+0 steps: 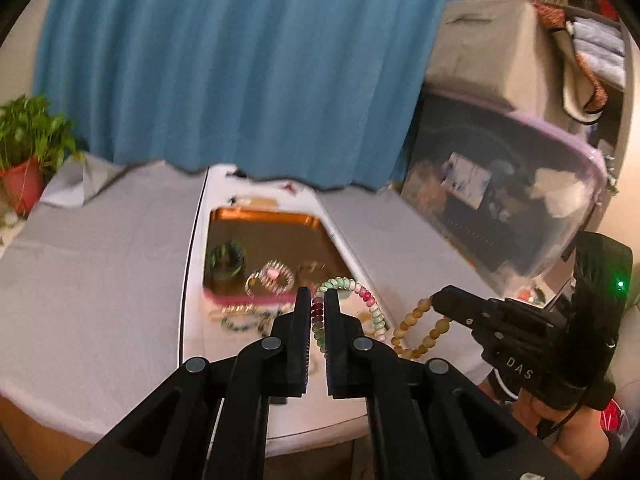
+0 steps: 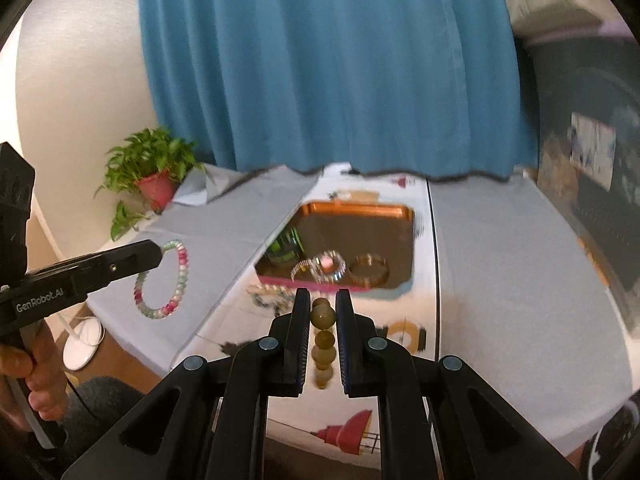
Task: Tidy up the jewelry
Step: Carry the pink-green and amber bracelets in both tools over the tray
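From the left wrist view, the left gripper [image 1: 318,296] was clamped on a pink, green and white bead bracelet [image 1: 370,304], its loop hanging to the right of the fingers. Beyond the fingertips lay the copper tray [image 1: 276,216] with more bracelets in it. Further right, the right gripper [image 1: 436,302] pinched a tan bead bracelet [image 1: 416,328].

From the right wrist view, the tan beads [image 2: 323,316] sat squeezed between the closed fingers, strung down the gap. The tray [image 2: 360,206] lay just ahead. Off to the left, the other gripper [image 2: 160,252] held the pastel loop [image 2: 180,276] in the air.
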`<state>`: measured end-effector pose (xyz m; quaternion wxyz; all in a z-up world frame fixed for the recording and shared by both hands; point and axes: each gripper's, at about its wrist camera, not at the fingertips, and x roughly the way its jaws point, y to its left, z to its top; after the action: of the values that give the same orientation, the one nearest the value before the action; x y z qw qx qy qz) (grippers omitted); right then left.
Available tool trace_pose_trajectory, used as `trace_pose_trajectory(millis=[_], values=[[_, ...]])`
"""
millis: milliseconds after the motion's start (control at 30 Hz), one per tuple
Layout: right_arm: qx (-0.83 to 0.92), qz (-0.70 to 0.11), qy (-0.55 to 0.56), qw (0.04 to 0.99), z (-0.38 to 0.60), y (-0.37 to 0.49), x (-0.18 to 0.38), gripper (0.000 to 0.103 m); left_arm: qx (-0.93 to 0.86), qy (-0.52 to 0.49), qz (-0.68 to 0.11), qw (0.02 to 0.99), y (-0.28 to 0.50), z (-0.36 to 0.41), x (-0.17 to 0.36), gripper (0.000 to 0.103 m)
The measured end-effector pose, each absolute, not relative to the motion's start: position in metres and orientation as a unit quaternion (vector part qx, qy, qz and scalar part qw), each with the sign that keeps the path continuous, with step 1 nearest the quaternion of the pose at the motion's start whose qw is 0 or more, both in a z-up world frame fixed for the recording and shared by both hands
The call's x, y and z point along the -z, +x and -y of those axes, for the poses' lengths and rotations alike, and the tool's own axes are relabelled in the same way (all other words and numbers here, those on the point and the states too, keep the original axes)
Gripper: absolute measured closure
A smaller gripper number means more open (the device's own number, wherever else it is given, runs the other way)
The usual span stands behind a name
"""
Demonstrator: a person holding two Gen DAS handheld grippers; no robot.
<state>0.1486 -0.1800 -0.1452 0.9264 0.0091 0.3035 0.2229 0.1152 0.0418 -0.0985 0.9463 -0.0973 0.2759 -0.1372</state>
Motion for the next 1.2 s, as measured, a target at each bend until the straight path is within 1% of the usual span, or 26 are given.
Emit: trace_pose_trajectory(millis=[200, 367, 533, 633, 800, 933, 1000, 1200], values=[[-0.220, -0.259, -0.015, 0.940, 0.167, 0.134, 0.103, 0.090, 0.150, -0.102, -0.251, 0.951, 0.114, -0.043, 0.075, 0.099], [-0.225, -0.240, -0.022, 0.944, 0.157, 0.136, 0.081, 0.090, 0.152, -0.092, -0.239, 0.955, 0.118, -0.042, 0.068, 0.099], [-0.231, -0.223, -0.006, 0.947, 0.157, 0.151, 0.066, 0.090, 0.155, -0.093, -0.226, 0.957, 0.132, -0.048, 0.066, 0.099], [-0.235, -0.231, -0.007, 0.944, 0.155, 0.170, 0.069, 0.090, 0.159, -0.097, -0.223, 0.957, 0.147, -0.052, 0.067, 0.099], [-0.236, -0.232, -0.007, 0.944, 0.157, 0.201, 0.082, 0.090, 0.149, -0.075, -0.206, 0.964, 0.170, -0.052, 0.071, 0.099], [-0.232, -0.230, -0.010, 0.945, 0.157, 0.228, 0.093, 0.090, 0.153, -0.082, -0.197, 0.965, 0.192, -0.055, 0.073, 0.099], [-0.234, -0.229, -0.014, 0.945, 0.156, 0.240, 0.097, 0.090, 0.163, -0.083, -0.196, 0.964, 0.205, -0.054, 0.072, 0.099], [-0.233, -0.218, -0.027, 0.947, 0.157, 0.272, 0.101, 0.090, 0.179, -0.085, -0.157, 0.968, 0.230, -0.050, 0.057, 0.099]])
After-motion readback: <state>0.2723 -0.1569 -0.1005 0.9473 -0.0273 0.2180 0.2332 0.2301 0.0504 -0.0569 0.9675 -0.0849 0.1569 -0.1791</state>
